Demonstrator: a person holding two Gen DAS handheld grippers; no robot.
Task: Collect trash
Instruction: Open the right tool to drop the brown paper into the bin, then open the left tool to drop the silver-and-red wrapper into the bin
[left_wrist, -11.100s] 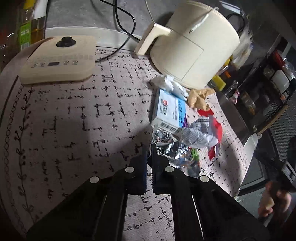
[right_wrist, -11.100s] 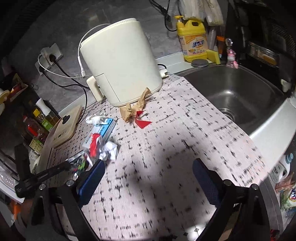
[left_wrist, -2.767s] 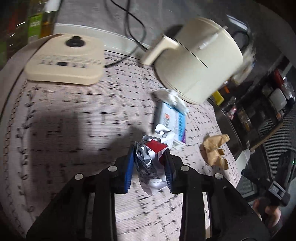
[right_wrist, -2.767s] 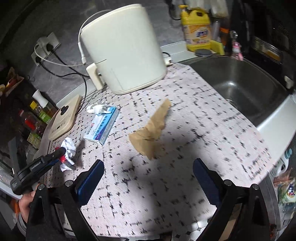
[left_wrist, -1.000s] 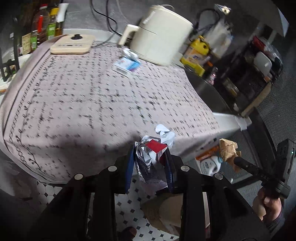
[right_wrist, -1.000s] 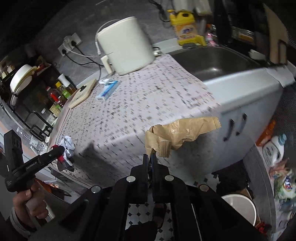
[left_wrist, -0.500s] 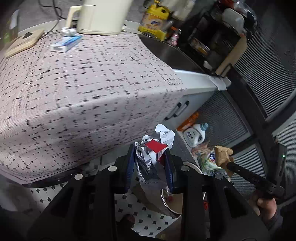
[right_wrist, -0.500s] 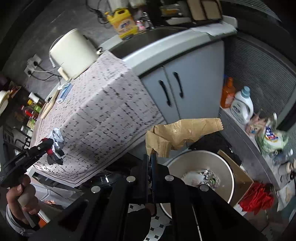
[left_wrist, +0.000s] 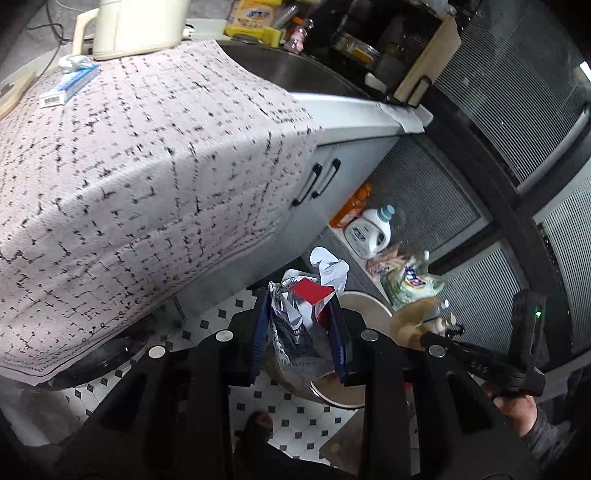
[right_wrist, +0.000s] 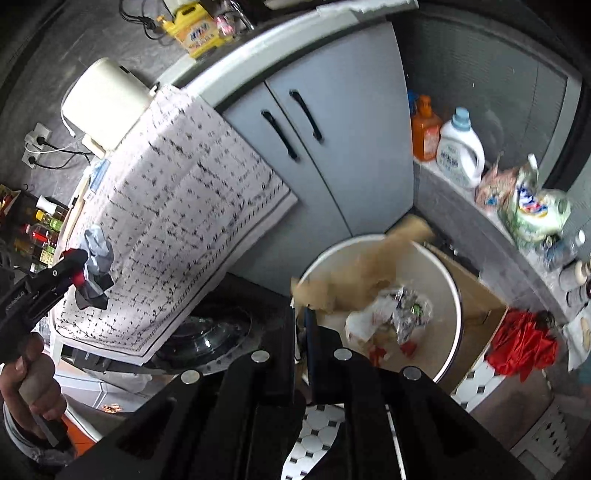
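Over the bin, right gripper jaws opening, brown paper dropping in; left gripper clamps crumpled wrappers, undumped; box remains on far counter.

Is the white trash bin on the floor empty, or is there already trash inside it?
Not empty. The trash bin already holds crumpled wrappers, and brown paper, blurred, lies across its rim.

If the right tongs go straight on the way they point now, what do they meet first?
Probably the brown paper, blurred just ahead of the opening right tongs, then the trash heap inside the white bin below. Depth is unclear.
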